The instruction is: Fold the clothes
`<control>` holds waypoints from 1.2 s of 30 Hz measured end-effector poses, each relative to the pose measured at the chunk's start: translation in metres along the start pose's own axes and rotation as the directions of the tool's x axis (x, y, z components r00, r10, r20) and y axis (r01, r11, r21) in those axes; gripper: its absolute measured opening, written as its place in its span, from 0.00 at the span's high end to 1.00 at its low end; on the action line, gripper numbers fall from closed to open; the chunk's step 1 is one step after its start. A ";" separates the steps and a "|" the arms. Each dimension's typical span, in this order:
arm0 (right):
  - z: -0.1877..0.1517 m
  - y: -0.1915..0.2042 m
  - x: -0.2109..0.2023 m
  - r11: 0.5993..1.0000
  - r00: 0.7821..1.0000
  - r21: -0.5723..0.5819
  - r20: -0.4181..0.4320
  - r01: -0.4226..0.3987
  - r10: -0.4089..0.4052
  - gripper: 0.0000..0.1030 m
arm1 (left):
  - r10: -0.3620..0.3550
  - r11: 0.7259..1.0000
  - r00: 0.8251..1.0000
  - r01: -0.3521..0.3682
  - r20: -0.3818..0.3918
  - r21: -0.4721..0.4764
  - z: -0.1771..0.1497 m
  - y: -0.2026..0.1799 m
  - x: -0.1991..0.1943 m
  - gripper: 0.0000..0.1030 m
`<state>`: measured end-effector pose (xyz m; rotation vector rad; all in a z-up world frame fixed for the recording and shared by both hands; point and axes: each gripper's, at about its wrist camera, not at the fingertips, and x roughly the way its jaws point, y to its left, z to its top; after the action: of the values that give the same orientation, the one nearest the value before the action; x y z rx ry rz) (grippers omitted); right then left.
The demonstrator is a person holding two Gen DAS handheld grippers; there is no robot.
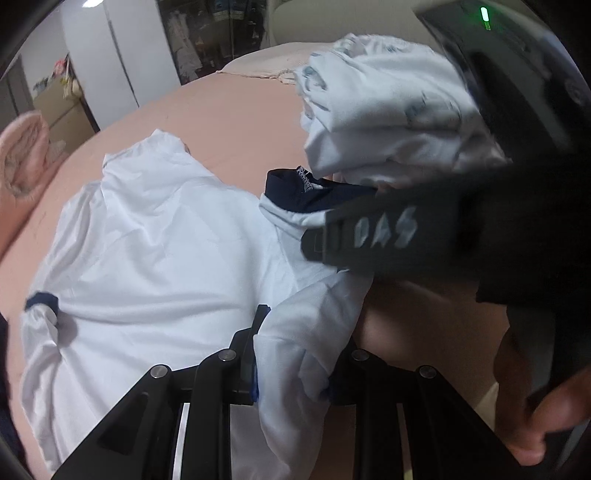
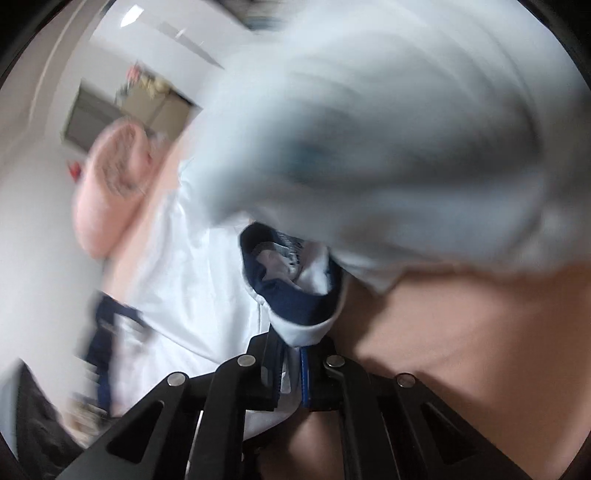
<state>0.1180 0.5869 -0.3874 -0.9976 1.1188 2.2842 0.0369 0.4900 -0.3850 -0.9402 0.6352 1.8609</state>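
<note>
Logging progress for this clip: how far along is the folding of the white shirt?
Early. Done: the white shirt lies spread on the pink bed. In hand: the left hand-held gripper clamps a shirt edge, the right hand-held gripper is shut on cloth by the navy collar. Left: no fold shows yet; the crumpled pale garment is untouched.

The shirt (image 1: 155,236) lies on the bed (image 1: 229,110), pillow (image 1: 26,155) to its left.

Home bedroom. Bed (image 1: 229,110) with a pink sheet fills most of the view, rolled pink blanket (image 1: 26,151) at its edge, white shirt (image 1: 147,240) spread on it. Behind: white wardrobe doors (image 1: 118,55), dark glass-front cabinet (image 1: 214,33), cluttered beige drawer unit (image 1: 62,107).
</note>
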 end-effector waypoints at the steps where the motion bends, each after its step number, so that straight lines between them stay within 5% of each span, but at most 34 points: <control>1: 0.000 0.013 -0.004 0.996 0.998 -0.066 0.021 0.066 -0.065 0.96 | -0.034 0.999 0.999 0.034 0.002 -0.042 0.000 0.007 -0.001 0.79; 3: 0.002 0.031 -0.011 0.979 0.990 -0.147 0.059 0.138 -0.130 0.96 | -0.103 0.986 0.995 0.102 -0.002 -0.132 0.001 0.022 -0.002 0.79; 6: 0.003 0.039 -0.027 0.972 0.988 -0.187 0.093 0.140 -0.124 0.96 | -0.220 0.939 0.976 0.213 0.004 -0.271 -0.001 0.046 -0.001 0.79; 10: -0.017 0.028 -0.059 0.957 0.984 -0.242 0.116 0.162 -0.138 0.96 | -0.367 0.830 0.930 0.339 0.025 -0.443 -0.008 0.076 0.005 0.79; 13: -0.012 0.098 -0.051 0.915 0.974 -0.341 0.146 0.213 -0.173 0.96 | -0.454 0.733 0.890 0.404 0.048 -0.548 -0.015 0.095 0.012 0.79; 17: 0.004 0.172 -0.001 0.843 0.964 -0.467 0.155 0.266 -0.218 0.96 | -0.507 0.650 0.859 0.439 0.076 -0.620 -0.021 0.109 0.019 0.79; 19: 0.004 0.189 0.009 0.821 0.969 -0.513 0.138 0.249 -0.207 0.96 | -0.507 0.646 0.858 0.438 0.076 -0.625 -0.021 0.110 0.020 0.79; 25: 0.011 0.211 0.028 0.835 0.983 -0.520 0.058 0.181 -0.177 0.96 | -0.546 0.548 0.831 0.453 0.110 -0.703 -0.029 0.123 0.028 0.79; 30: 0.026 0.184 0.004 0.933 0.990 -0.333 0.008 0.137 -0.142 0.95 | -0.553 0.531 0.826 0.451 0.109 -0.717 -0.032 0.128 0.030 0.79; 31: 0.028 0.173 -0.002 0.954 0.991 -0.269 -0.001 0.131 -0.137 0.88 | -0.549 0.538 0.829 0.447 0.106 -0.715 -0.037 0.121 0.024 0.79; 34: 0.025 0.138 -0.023 0.987 0.990 -0.079 -0.020 0.138 -0.140 0.46 | -0.530 0.565 0.843 0.431 0.091 -0.703 -0.040 0.085 0.016 0.79; 36: 0.020 0.121 -0.029 0.995 0.995 0.012 -0.027 0.101 -0.101 0.43 | -0.518 0.578 0.851 0.421 0.084 -0.699 -0.043 0.097 0.010 0.79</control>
<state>0.0537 0.5291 -0.2950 -1.0579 1.0683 2.1869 -0.0381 0.4207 -0.4147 -1.5577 -0.3130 1.5326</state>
